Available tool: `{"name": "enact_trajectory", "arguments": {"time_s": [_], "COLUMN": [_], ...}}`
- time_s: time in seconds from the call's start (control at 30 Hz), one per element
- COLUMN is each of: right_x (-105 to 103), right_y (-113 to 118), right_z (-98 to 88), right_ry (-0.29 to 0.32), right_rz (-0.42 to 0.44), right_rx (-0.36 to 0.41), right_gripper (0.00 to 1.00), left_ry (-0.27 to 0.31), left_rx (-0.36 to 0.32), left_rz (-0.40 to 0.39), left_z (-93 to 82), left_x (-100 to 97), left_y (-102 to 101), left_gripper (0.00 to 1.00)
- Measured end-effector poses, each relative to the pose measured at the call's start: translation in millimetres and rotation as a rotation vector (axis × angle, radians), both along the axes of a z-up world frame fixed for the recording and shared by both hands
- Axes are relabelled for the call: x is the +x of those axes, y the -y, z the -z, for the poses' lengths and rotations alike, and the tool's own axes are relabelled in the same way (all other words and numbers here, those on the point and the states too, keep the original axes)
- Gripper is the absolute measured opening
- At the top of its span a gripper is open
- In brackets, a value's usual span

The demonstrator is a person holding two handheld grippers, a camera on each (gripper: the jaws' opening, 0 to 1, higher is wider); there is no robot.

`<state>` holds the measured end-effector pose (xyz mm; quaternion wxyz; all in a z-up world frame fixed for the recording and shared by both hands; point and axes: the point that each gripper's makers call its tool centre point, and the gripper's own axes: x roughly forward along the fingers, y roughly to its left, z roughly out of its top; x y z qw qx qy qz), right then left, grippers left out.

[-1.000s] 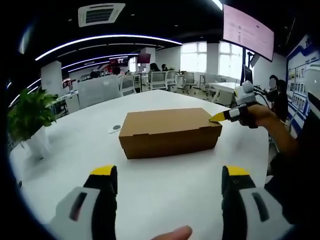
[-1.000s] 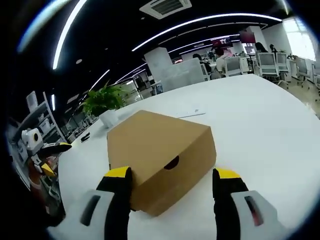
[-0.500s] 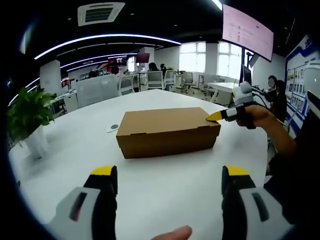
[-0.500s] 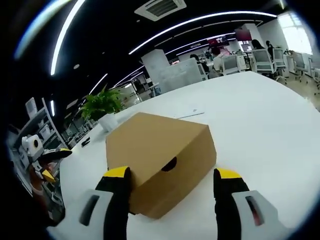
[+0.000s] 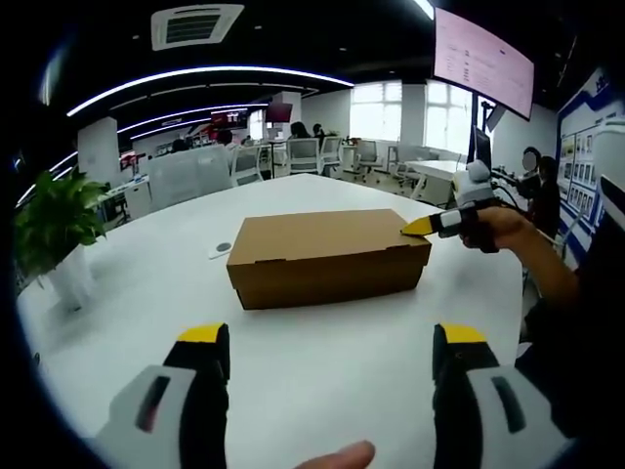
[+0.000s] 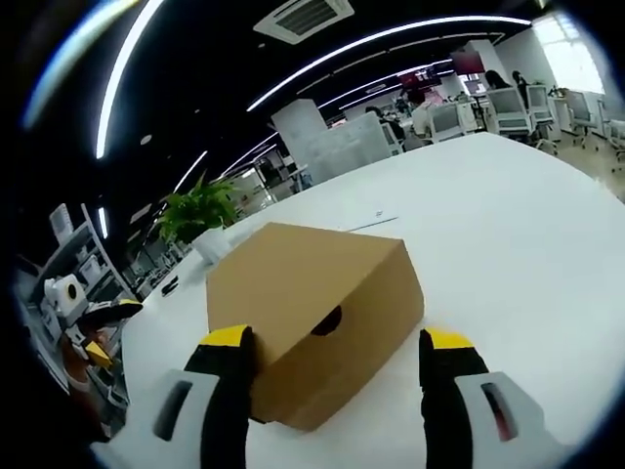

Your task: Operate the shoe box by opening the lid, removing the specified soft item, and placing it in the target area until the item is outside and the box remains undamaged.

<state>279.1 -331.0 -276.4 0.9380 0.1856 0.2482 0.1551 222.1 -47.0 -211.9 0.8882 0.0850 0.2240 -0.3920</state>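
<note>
In the left gripper view we see the shoe box (image 5: 330,256) lying closed on the white counter (image 5: 322,362), at about 12 o'clock from our left claw (image 5: 332,344), whose yellow-tipped jaws stand wide apart with nothing between them, well short of the box. At 3 o'clock of the box, the right claw (image 5: 420,226) has its yellow tip at the top corner of the lid; we cannot tell whether it touches. A potted plant (image 5: 57,227) stands off at 9 o'clock. In the right gripper view the shoe box (image 6: 311,313) sits just ahead of the right claw (image 6: 330,344), its jaws released and spread, the left jaw against the near corner. The end wall facing us carries a dark finger hole (image 6: 327,319). We judge the box to be light, thin corrugated card: stiff enough to lift by its lid edge, yet easy to crease or tear under hard pinching. The best hold is likely the lid's front lip near a corner, raised gently, while the left claw steadies the base.
</note>
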Motion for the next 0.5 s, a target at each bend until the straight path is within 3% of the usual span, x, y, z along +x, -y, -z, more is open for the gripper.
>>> {"name": "enact_trajectory", "arguments": {"time_s": [0.17, 0.5], "right_x": [0.3, -0.9], "right_y": [0.3, -2.0], "right_z": [-0.6, 2.4], "right_ry": [0.006, -0.019], "right_rz": [-0.001, 0.0], "right_rx": [-0.016, 0.05], "right_gripper": [0.72, 0.7], "left_ry": [-0.002, 0.002], "left_rx": [0.013, 0.011], "left_rz": [-0.001, 0.002], "left_z": [2.7, 1.0], "left_x": [0.0, -0.9], "left_y": [0.1, 1.8], "left_gripper": [0.88, 0.87]}}
